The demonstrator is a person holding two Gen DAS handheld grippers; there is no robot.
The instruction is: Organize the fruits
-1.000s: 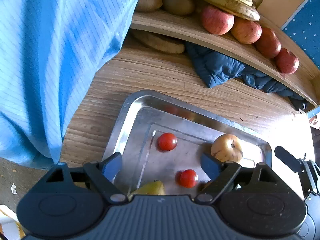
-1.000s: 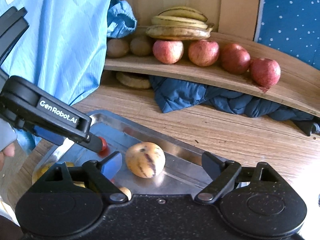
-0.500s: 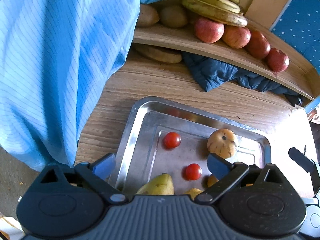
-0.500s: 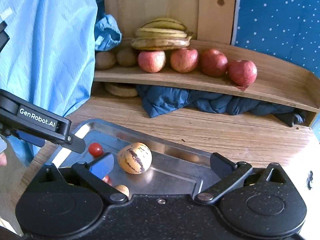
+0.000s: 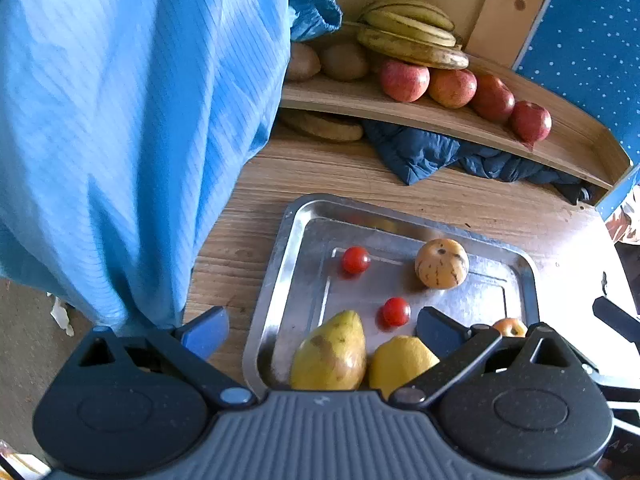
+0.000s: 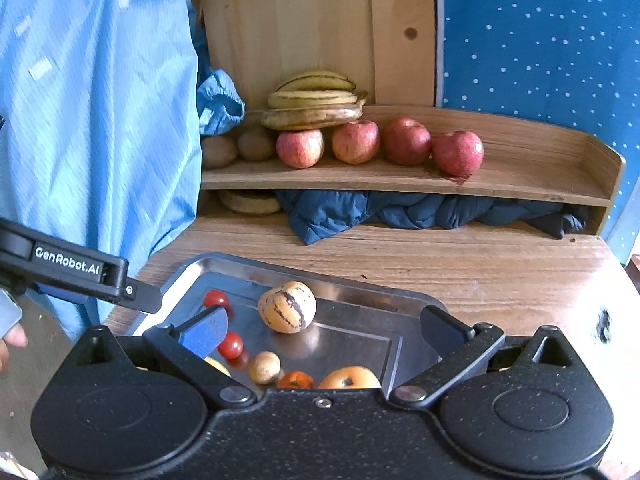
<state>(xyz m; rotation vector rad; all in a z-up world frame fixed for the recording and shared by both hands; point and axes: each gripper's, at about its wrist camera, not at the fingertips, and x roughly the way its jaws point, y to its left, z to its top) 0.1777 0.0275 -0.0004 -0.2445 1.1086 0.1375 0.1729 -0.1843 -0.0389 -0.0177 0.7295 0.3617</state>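
A steel tray [image 5: 280,264] on the wooden table holds a striped yellow melon [image 5: 441,263], two cherry tomatoes [image 5: 355,259], a pear [image 5: 330,354] and a lemon [image 5: 400,360]. My left gripper [image 5: 322,330] hangs above the tray's near end, its jaws opening wide with nothing gripped. My right gripper [image 6: 323,329] stands open above the tray [image 6: 188,276], and the melon [image 6: 287,307] lies beyond its fingertips. A small brown fruit [image 6: 263,367] and orange fruits [image 6: 350,378] lie under it. Apples [image 6: 356,142] and bananas [image 6: 314,104] sit on the shelf [image 6: 520,192].
A person's blue coat [image 5: 120,140] hangs along the table's left edge. Dark blue cloth [image 6: 400,212] and a flat brown bread [image 6: 250,202] lie under the shelf. Kiwis [image 6: 218,151] rest at the shelf's left end. Bare wood shows right of the apples.
Both grippers rose and drew back from the tray, and their jaws spread wider. The pear, the lemon and other near-end fruits came into view.
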